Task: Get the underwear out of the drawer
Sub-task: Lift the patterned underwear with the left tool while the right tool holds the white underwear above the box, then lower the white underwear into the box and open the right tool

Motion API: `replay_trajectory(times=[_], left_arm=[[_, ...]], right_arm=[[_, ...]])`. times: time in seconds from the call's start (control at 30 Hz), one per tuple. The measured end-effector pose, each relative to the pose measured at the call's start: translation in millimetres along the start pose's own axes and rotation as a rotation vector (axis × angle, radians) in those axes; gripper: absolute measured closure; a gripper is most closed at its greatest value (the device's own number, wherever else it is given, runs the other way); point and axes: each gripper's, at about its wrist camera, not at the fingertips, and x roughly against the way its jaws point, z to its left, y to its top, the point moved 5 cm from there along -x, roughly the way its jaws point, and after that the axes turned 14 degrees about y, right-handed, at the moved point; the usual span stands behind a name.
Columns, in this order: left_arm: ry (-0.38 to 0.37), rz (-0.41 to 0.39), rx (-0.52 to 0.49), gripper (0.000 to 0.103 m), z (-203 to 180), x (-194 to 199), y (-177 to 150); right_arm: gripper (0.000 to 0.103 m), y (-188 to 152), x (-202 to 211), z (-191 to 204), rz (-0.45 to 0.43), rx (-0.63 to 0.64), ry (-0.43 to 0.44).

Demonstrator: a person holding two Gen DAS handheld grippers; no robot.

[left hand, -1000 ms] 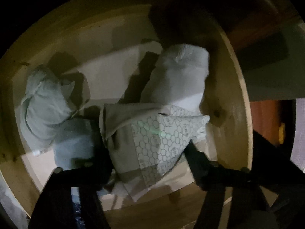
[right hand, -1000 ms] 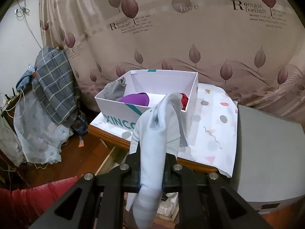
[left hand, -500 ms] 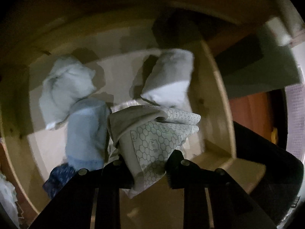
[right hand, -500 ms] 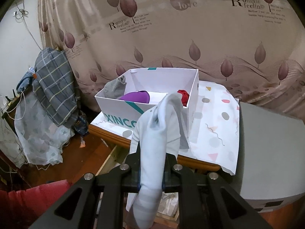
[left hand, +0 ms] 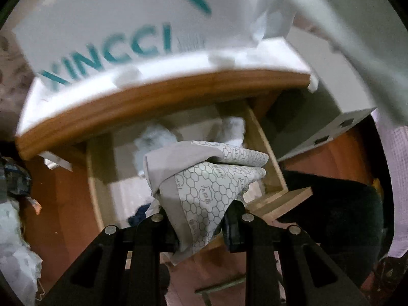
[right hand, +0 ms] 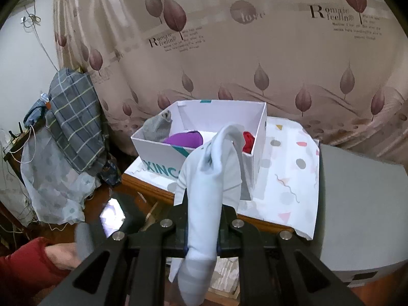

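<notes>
The left gripper is clamped on patterned underwear above the open drawer, where pale bundles remain, and the right gripper pinches a white garment before the box. A second ago this underwear lay inside the drawer between wider jaws; now it hangs lifted clear.

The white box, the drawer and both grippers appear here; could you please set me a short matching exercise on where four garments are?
Things:
1. honeycomb-print underwear
2. pale garment
3. purple garment
4. white bundle

Places:
A. in the white box
B. in the open drawer
C. in the left gripper
D. in the right gripper

Pairs: 1-C, 2-D, 3-A, 4-B
</notes>
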Motion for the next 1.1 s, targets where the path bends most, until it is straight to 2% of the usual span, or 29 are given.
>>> replay_trajectory(times=[0.13, 0.23, 0.4, 0.57, 0.77, 0.87, 0.97, 1.1], left_arm=[[0.047, -0.089, -0.001, 0.081, 14, 45, 1], [0.062, -0.124, 0.026, 0.081, 27, 69, 0], [0.074, -0.147, 0.079, 0.081, 50, 93, -11], [0.111, -0.154, 0.159, 0.081, 76, 103, -24], [0.138, -0.173, 0.216, 0.081, 103, 115, -31], [0.151, -0.181, 0.240, 0.081, 114, 121, -31], [0.146, -0.185, 0.275, 0.081, 125, 124, -32], [0.169, -0.192, 0.307, 0.081, 142, 130, -34]], right_arm=[[0.090, 10, 8, 8, -0.023, 0.016, 0.003], [0.090, 20, 14, 14, -0.042, 0.034, 0.003], [0.090, 44, 21, 21, -0.074, 0.070, -0.005], [0.090, 78, 6, 15, -0.096, 0.105, -0.042], [0.090, 124, -39, -7, -0.098, 0.118, -0.094], [0.090, 140, -74, -17, -0.063, 0.108, -0.111], [0.090, 146, -119, -29, 0.005, 0.097, -0.123], [0.089, 136, -168, -43, 0.106, 0.090, -0.140]])
